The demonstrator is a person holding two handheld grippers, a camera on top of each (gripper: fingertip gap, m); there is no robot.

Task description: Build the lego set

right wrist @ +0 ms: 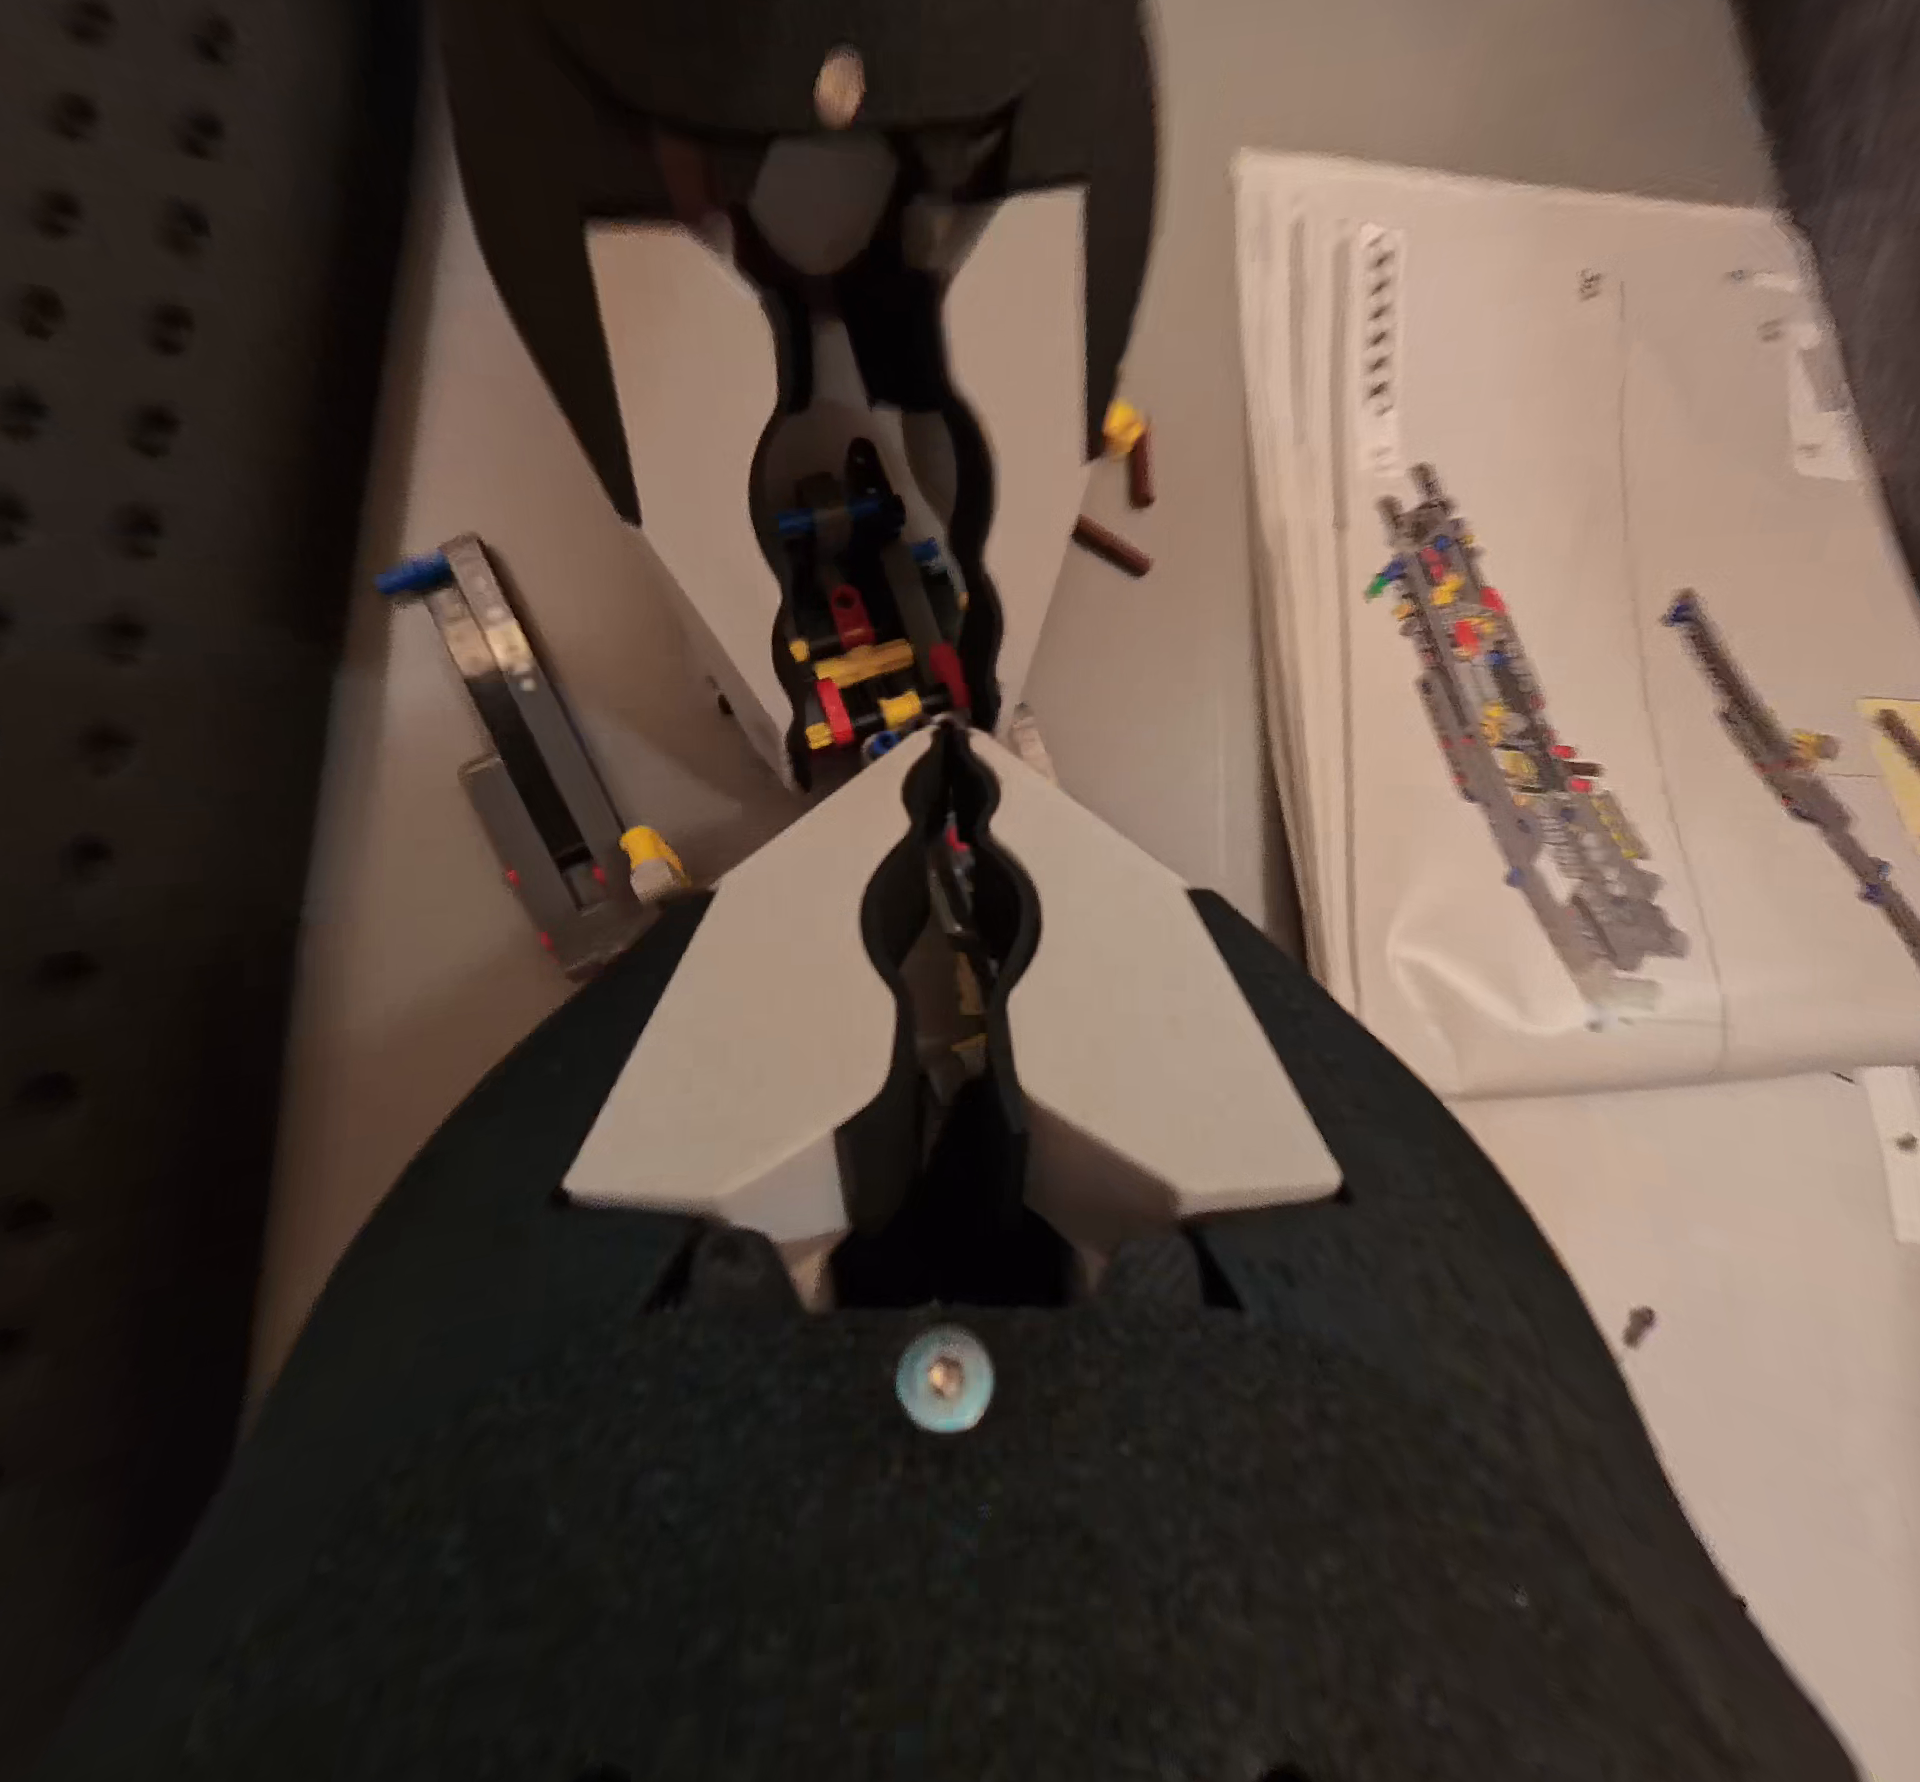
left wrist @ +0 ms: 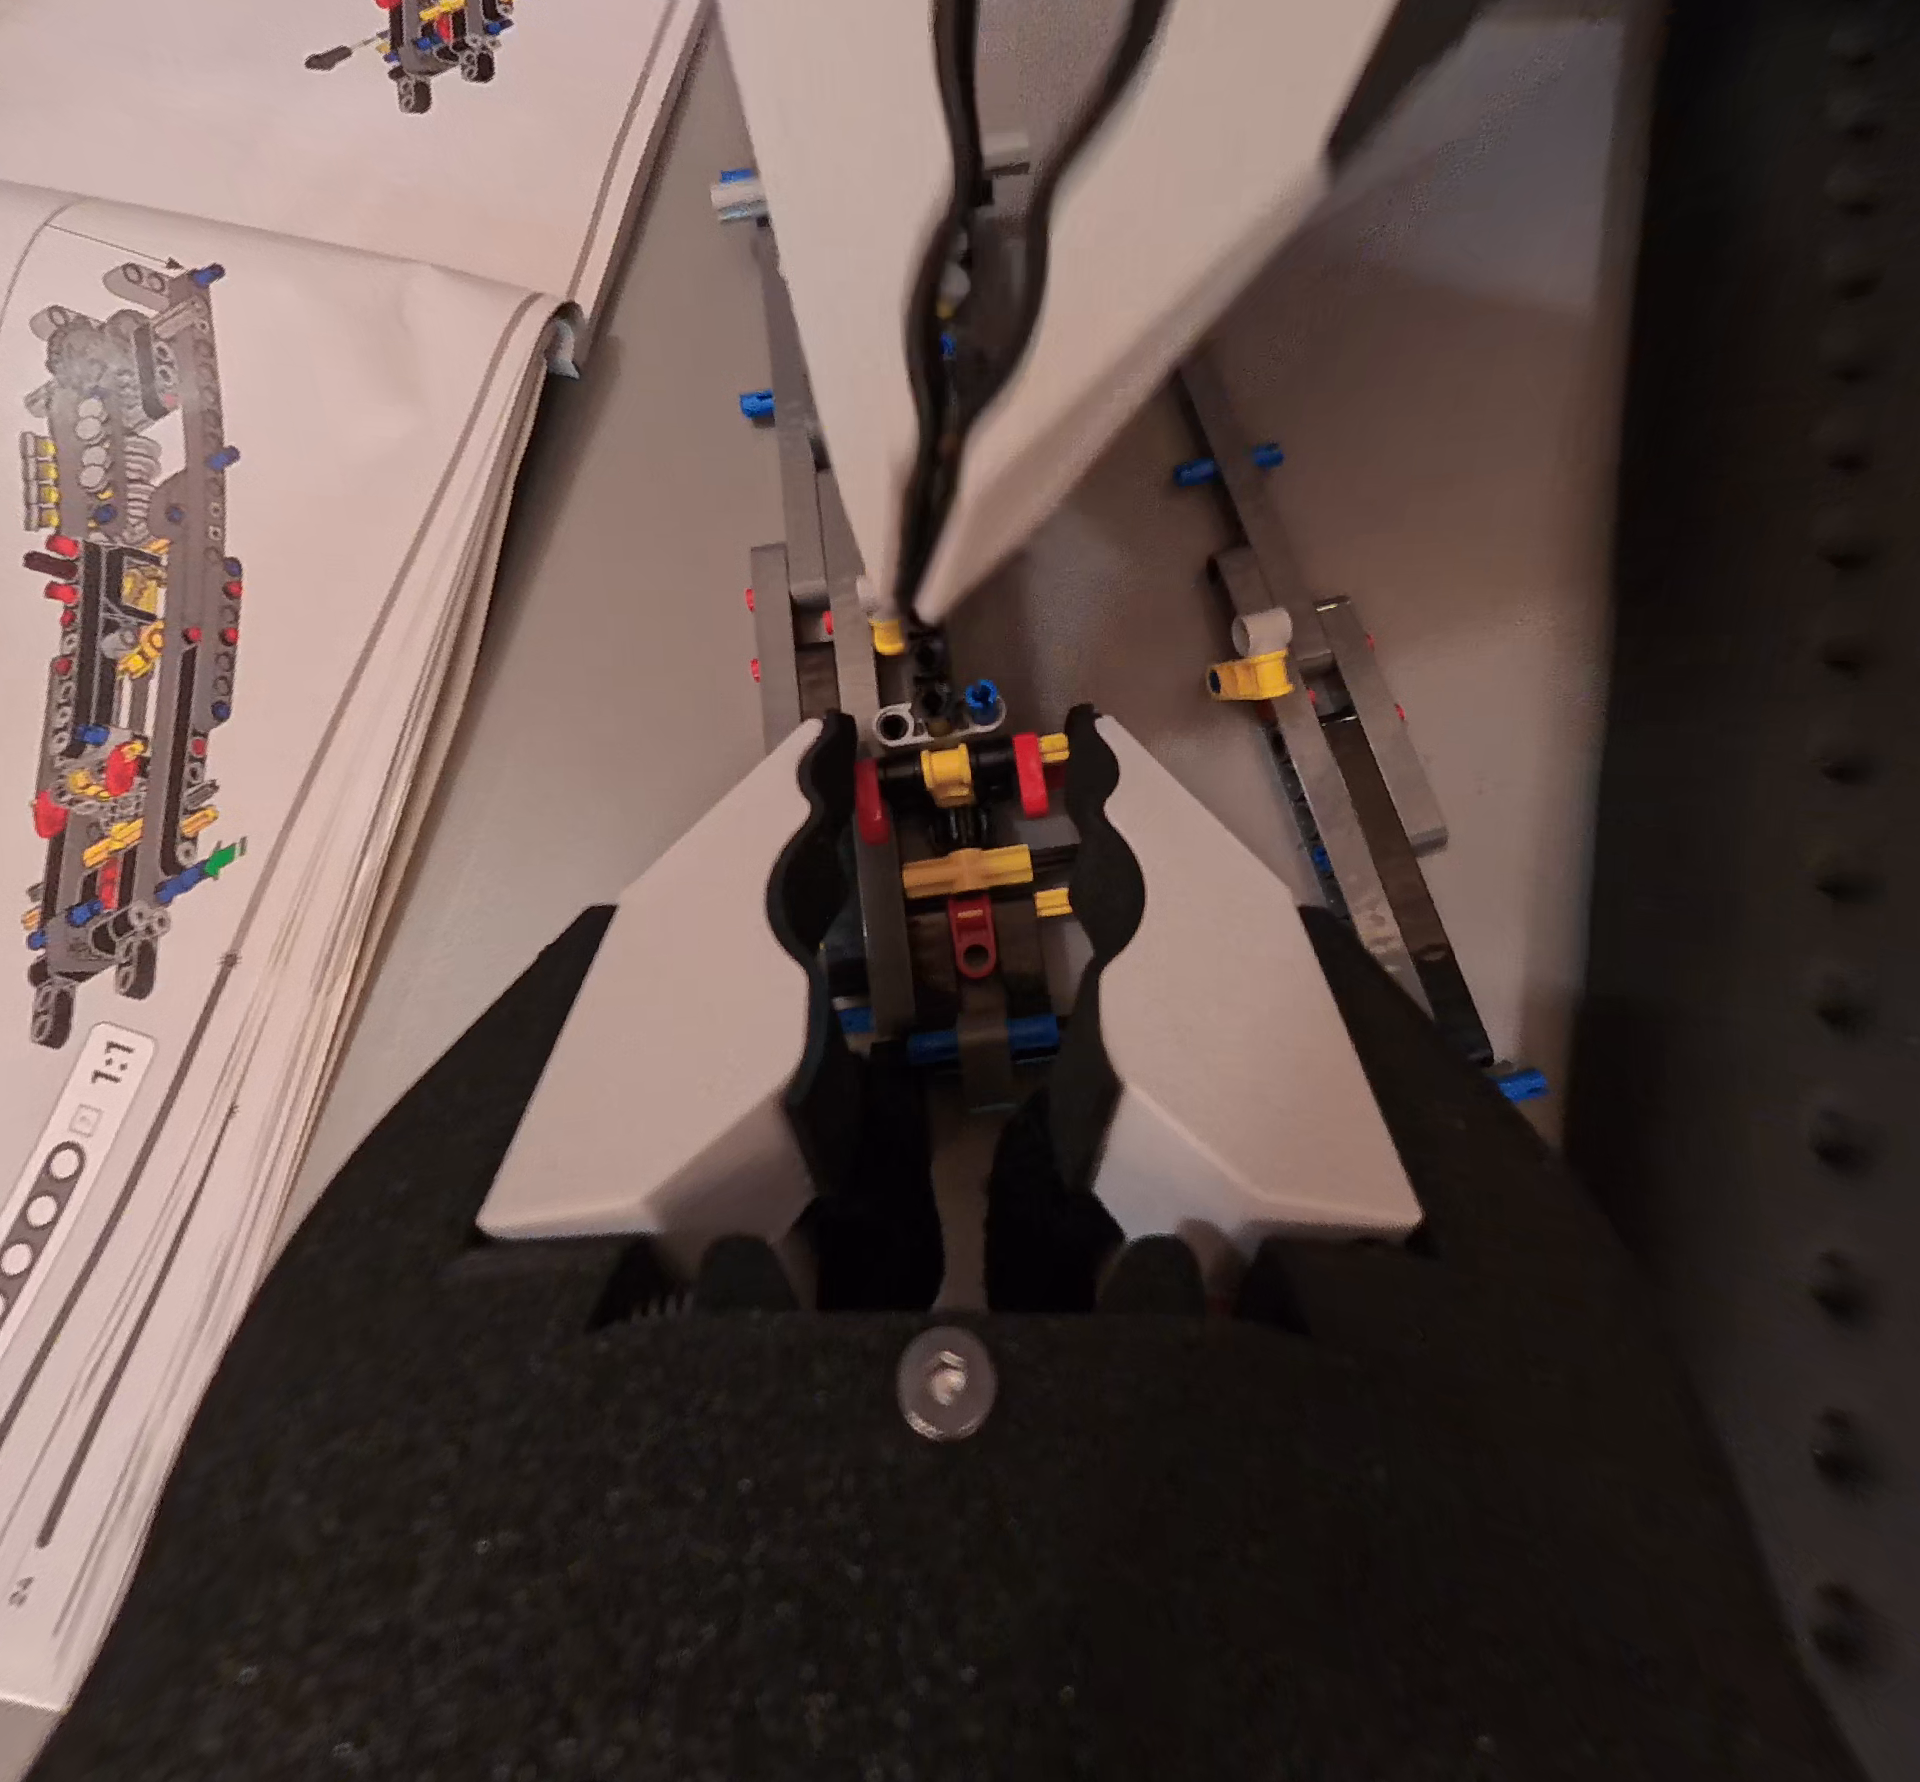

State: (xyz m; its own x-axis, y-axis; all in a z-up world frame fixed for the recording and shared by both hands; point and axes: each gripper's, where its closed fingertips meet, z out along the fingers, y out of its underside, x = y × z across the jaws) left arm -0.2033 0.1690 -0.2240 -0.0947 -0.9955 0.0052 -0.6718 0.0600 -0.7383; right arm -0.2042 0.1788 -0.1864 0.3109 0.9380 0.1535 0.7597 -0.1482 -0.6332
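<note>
My left gripper is shut on the lego chassis assembly, a black and grey frame with yellow, red and blue parts that extends away as long grey beams. In the right wrist view the left gripper comes down from the top with the assembly between its fingers. My right gripper is shut, its tips meeting the assembly's near end. In the left wrist view the right gripper comes from above and touches the assembly beside a yellow pin. I cannot tell whether a small piece is pinched in its tips.
An open instruction booklet lies left of the left gripper and also shows in the right wrist view. A loose grey beam sub-assembly with a yellow connector lies on the white table. Brown axle pieces lie nearby. A dark perforated surface borders the table. The grippers are tip to tip, or close to it.
</note>
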